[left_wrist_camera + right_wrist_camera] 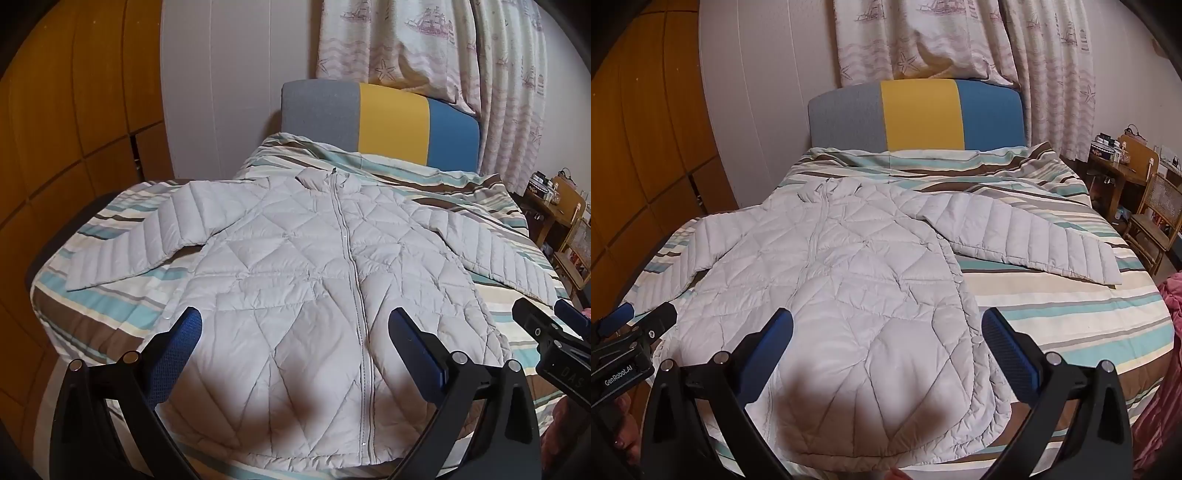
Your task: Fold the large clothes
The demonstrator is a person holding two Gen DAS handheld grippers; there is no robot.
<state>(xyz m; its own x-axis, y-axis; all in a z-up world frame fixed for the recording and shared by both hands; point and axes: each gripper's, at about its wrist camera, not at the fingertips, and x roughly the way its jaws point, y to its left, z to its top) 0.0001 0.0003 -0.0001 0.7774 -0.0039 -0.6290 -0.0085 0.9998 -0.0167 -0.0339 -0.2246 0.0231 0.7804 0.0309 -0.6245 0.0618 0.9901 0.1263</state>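
Note:
A pale grey quilted jacket (295, 273) lies flat and zipped on the striped bed (110, 306), collar toward the headboard, both sleeves spread out to the sides. My left gripper (295, 321) hovers open above the jacket's lower half, nothing between its blue pads. In the right wrist view the same jacket (857, 288) fills the left and centre, its right sleeve (1027, 240) stretched across the blanket. My right gripper (886, 321) is open above the jacket's lower right edge, holding nothing. Each gripper shows at the edge of the other's view.
A grey, yellow and blue headboard (916, 114) stands at the far end under patterned curtains (960, 44). Wooden wardrobe panels (66, 129) run along the left. A wooden chair (1152, 214) and a cluttered desk (1115, 162) stand right of the bed; pink fabric (1171, 295) lies at its right edge.

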